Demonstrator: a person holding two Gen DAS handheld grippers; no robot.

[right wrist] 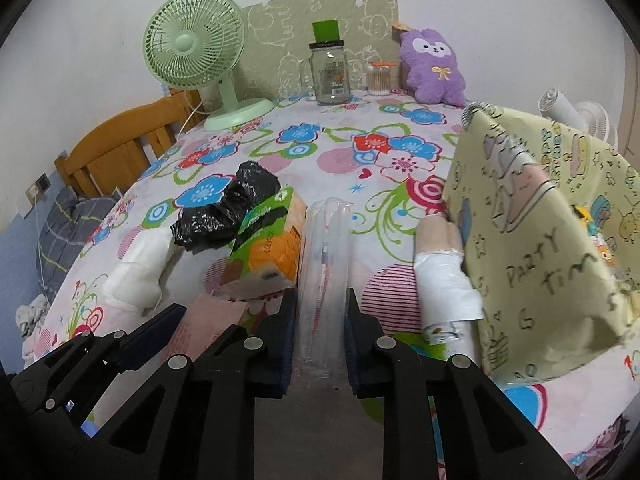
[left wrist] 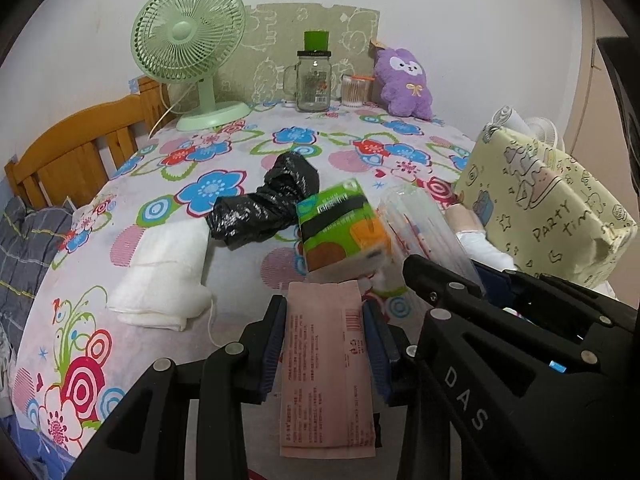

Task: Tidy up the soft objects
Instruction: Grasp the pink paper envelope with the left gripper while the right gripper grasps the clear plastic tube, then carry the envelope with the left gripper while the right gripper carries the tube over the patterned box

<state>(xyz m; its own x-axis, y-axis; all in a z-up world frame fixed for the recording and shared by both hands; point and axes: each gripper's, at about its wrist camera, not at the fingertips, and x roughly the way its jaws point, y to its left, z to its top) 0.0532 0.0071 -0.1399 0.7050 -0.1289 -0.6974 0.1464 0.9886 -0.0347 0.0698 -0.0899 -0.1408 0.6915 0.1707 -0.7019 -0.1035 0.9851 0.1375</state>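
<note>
Flowered cloth (left wrist: pixel 224 148): covers the whole work surface beneath both tongs
Yellow party-print box (right wrist: pixel 540 240): stands tilted just right of the right tongs, with a beige and white roll (right wrist: pixel 444 264) lying against its near face
Green fan (left wrist: pixel 188 60): upright at the far left, well beyond both tongs
Purple plush (left wrist: pixel 404 84): against the far wall, right of a glass jar (left wrist: pixel 314 80) and a small tub of swabs (left wrist: pixel 355 90)
Black plastic bag (left wrist: pixel 268 208): crumpled, ahead of the left tongs, touching the green tissue pack (left wrist: pixel 340 228)
White folded cloth (left wrist: pixel 164 276): flat on the cloth, ahead and left of the left tongs
Green tissue pack: lies between the two tongs' lines, just beyond the pink packet's far end
Pink packet (left wrist: pixel 326 360): lies lengthwise between the left fingers
Clear plastic sleeve (right wrist: pixel 325 276): lies lengthwise between the right fingers, just right of the tissue pack
Left tongs (left wrist: pixel 325 350): clenched on the pink packet, blue pads against both long edges
Right tongs (right wrist: pixel 322 344): clenched on the clear plastic sleeve, pads pressing its sides
</note>
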